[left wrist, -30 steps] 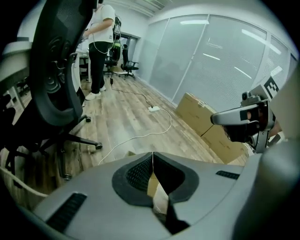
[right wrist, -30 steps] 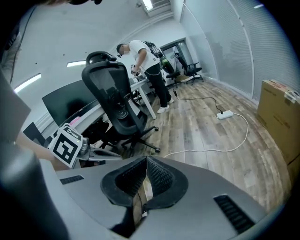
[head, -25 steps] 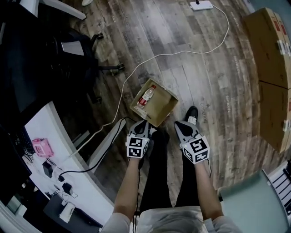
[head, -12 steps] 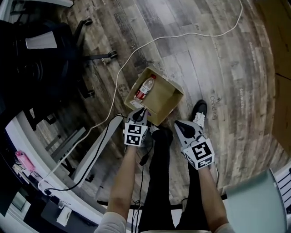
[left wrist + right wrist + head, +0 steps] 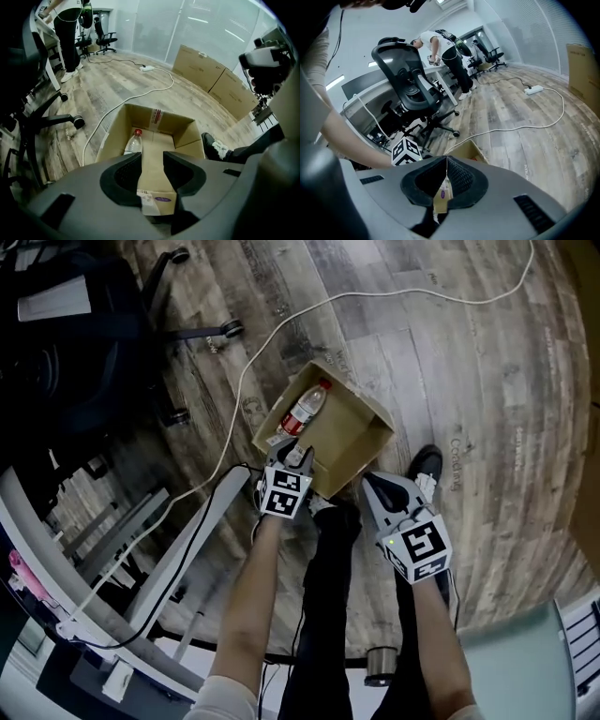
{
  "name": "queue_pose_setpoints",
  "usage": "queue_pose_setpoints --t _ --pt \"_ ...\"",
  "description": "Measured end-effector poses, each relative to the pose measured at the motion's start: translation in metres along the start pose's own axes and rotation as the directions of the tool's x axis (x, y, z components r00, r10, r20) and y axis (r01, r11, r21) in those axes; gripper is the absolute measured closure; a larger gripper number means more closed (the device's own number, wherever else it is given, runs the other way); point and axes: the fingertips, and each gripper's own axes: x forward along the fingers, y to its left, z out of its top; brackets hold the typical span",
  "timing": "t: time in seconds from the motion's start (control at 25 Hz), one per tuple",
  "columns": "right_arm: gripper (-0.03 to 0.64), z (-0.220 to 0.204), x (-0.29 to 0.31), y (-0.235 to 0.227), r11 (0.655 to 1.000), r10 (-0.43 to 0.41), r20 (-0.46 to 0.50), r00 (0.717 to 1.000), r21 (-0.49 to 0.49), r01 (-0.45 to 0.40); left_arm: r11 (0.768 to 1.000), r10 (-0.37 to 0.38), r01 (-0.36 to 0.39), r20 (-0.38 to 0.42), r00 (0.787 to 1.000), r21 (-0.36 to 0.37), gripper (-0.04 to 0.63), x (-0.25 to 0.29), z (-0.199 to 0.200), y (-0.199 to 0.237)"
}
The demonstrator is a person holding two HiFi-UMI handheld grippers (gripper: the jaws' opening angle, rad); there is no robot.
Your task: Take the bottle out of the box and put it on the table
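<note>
Lying on its side in the open brown cardboard box (image 5: pixel 375 442) (image 5: pixel 173 123) on the wooden plank floor (image 5: pixel 469 381), the clear plastic bottle with a red cap (image 5: pixel 305 409) (image 5: pixel 133 143) sits along the wall at nine o'clock in the left gripper view. It is at eleven o'clock from the left gripper (image 5: pixel 292 454) (image 5: pixel 152 161), untouched. That gripper's fingers have just been opening and stand partway apart over the box's near edge, holding nothing. The right gripper (image 5: pixel 370 482) (image 5: pixel 446 161), at four o'clock of the box in the head view, has its fingers closed together, empty.

Grey wood-plank floor (image 5: pixel 487 381), white cable (image 5: pixel 281 329) across it, black office chair (image 5: pixel 410 89), big cardboard boxes (image 5: pixel 206 70) near glass wall (image 5: pixel 154 28).
</note>
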Motion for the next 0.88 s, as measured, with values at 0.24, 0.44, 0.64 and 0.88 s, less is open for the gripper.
queue_pose_setpoints --t 0.24,0.44,0.64,0.88 --pt "0.575 -0.01 0.037 0.006 0.996 0.053 -0.028 0.998 -0.07 -0.055 0.998 0.033 -0.032 -0.021 0.999 0.058 0.376 0.042 -0.015 0.011" --pt "0.575 -0.026 0.053 0.014 0.989 0.1 -0.061 0.993 -0.099 -0.106 0.983 0.092 -0.081 -0.06 0.994 0.166 0.354 0.077 -0.029 0.036" --pt "0.575 -0.058 0.055 -0.01 0.996 0.083 -0.041 0.996 -0.029 -0.084 0.978 0.149 -0.135 -0.076 0.986 0.159 0.353 0.11 -0.03 0.068" --pt "0.575 -0.069 0.062 -0.024 0.995 0.088 -0.06 0.994 -0.046 -0.091 0.964 0.137 -0.107 -0.109 0.985 0.243 0.323 0.148 -0.034 0.069"
